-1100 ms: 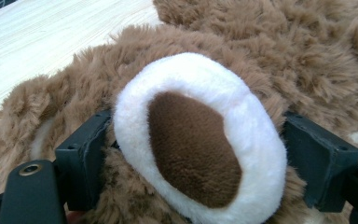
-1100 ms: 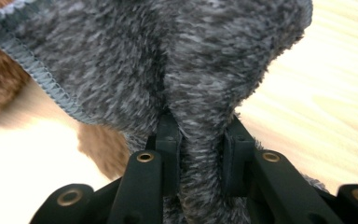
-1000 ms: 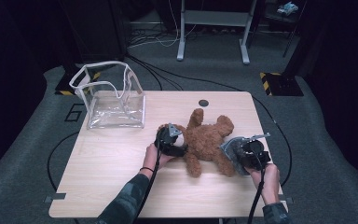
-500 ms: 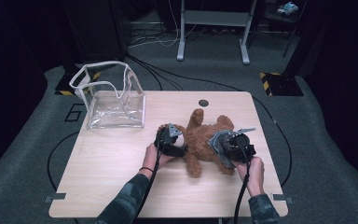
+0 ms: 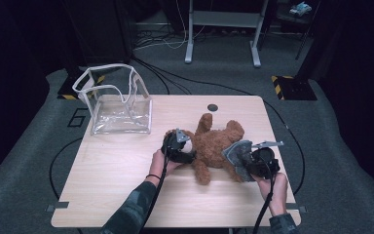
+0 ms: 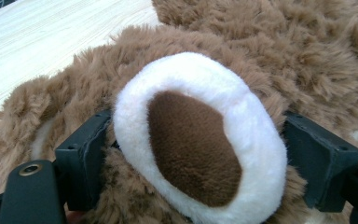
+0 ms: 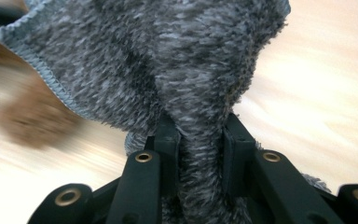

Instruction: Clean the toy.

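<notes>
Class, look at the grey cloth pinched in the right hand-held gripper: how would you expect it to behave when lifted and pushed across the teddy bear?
The grey cloth is probably floppy: it bunches between the right hand-held gripper jaws. Its nap looks fuzzy, so likely not slippery. It seems light, draping against the teddy bear.

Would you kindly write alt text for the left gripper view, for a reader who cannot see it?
The left gripper's two black fingers clamp a brown teddy bear by its white muzzle with a dark brown nose patch, seen close up. Light wooden table shows at the upper left.
</notes>
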Motion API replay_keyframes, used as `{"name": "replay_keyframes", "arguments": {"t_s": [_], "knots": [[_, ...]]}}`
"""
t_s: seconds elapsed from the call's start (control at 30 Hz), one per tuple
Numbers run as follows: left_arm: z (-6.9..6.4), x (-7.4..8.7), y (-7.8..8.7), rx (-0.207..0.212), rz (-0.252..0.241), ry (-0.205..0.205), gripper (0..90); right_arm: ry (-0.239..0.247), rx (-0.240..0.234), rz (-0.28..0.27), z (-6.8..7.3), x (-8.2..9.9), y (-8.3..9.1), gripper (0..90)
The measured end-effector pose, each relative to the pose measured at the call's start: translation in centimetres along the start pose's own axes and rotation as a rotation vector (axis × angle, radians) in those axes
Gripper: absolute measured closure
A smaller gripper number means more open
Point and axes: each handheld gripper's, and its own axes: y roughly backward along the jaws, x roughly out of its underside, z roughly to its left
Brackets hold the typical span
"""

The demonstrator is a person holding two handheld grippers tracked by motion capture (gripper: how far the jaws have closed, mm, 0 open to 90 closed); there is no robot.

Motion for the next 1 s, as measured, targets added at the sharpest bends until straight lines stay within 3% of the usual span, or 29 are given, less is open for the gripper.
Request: {"name": "replay_keyframes", "arguments": {"t_s": [0.13,0.27,0.4,0.63,0.73,0.8,0.9,1.0], "knots": [[0.0,0.0,0.0,0.001,0.000,0.000,17.8,0.063,-0.019,-0.023,2.6,-1.7,-0.6,71.9],[0.1,0.0,0.0,0.002,0.003,-0.007,17.8,0.099,0.020,-0.003,4.1,-2.0,-3.0,71.9],[0.1,0.1,0.0,0.011,0.000,-0.011,17.9,0.077,0.012,0.008,3.5,-0.4,-3.5,72.1],[0.2,0.0,0.0,0.014,0.003,-0.014,17.9,0.071,0.042,0.086,1.6,3.3,-3.4,72.1],[0.3,0.0,-0.1,0.018,-0.004,-0.004,17.9,0.044,0.000,0.044,1.4,3.7,-2.3,72.0],[0.4,0.0,-0.2,0.019,-0.006,-0.002,17.9,0.042,-0.005,0.001,2.1,2.9,-1.2,71.8],[0.5,-0.1,-0.2,0.018,-0.002,0.001,17.9,0.077,-0.015,-0.052,3.2,0.9,-0.5,71.7],[0.5,-0.1,-0.2,0.020,-0.003,0.001,17.9,0.098,-0.003,-0.055,3.8,-0.2,-0.7,71.7]]}}
